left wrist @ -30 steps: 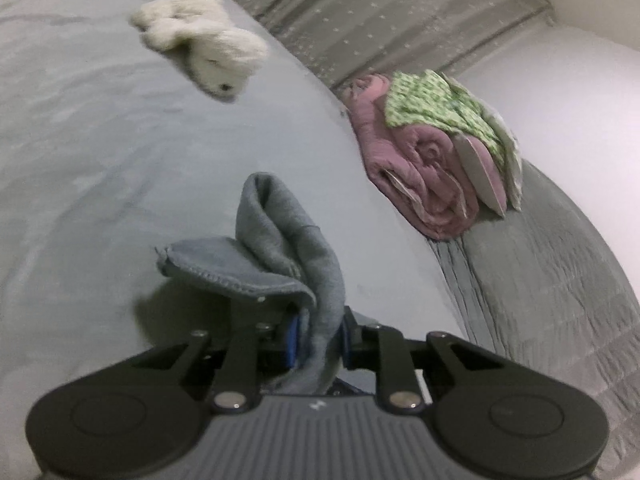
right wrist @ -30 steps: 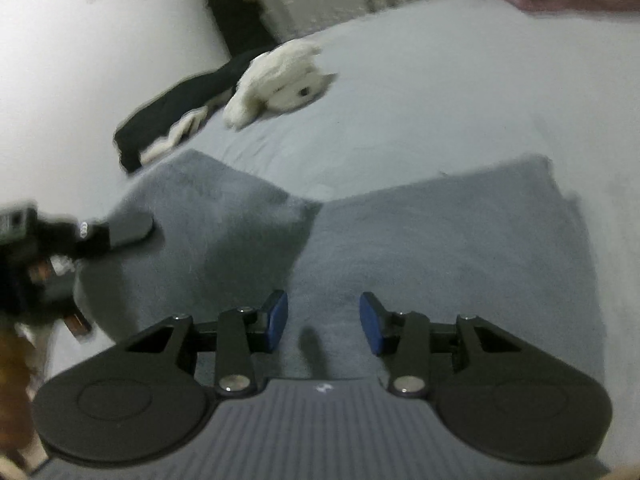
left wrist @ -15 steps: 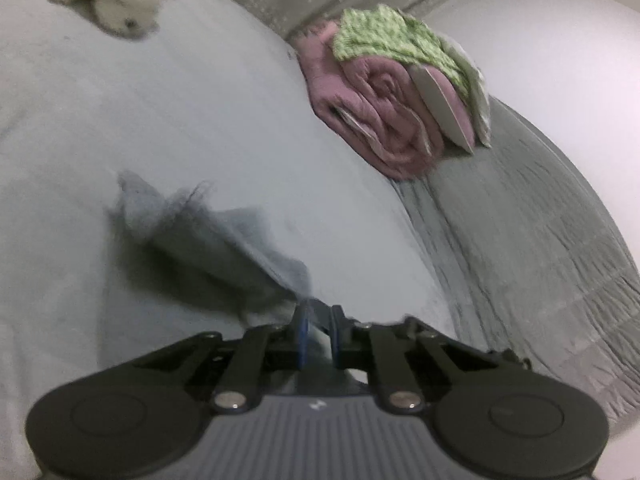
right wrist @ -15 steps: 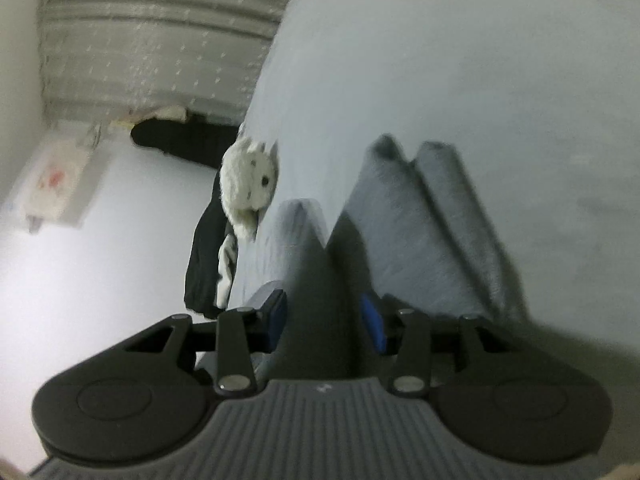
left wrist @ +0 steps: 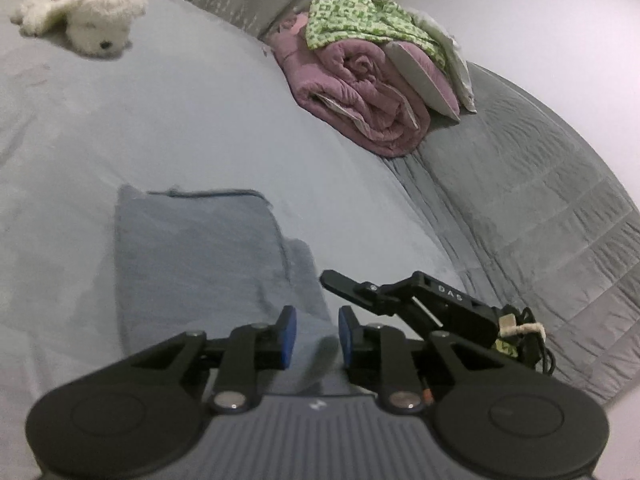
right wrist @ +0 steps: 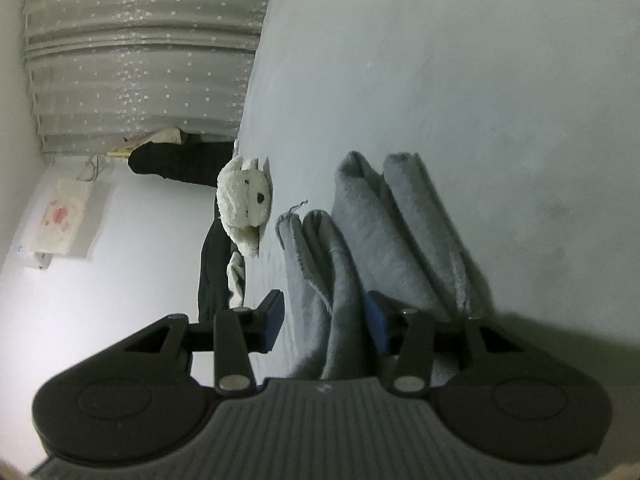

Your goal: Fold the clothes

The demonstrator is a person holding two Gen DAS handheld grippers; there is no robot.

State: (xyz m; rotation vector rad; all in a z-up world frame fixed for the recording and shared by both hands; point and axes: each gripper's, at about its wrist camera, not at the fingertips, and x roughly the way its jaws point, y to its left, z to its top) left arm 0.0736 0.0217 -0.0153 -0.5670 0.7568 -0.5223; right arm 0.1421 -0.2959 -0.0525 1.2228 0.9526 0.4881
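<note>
Left gripper [left wrist: 317,336] opening | grey garment [left wrist: 192,248] lengthwise away, flat

Grey cloth [left wrist: 192,248], white plush toy [left wrist: 86,20], pink quilt [left wrist: 360,96], green-patterned fabric [left wrist: 360,20].

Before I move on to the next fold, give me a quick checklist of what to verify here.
1. Left gripper free of the grey cloth: ok. Its jaws are opening and the pads are not pressing, though a blurred bit of fabric sits between them.
2. Right gripper free of the cloth: not ok. The jaws are open, but folds lie between them and one pad is against the fabric.
3. Fold edges lined up: not ok. A lower layer sticks out past one side.
4. Plush toy clear of the cloth: ok, well apart.
5. Pink blanket clear of the cloth: ok.
</note>
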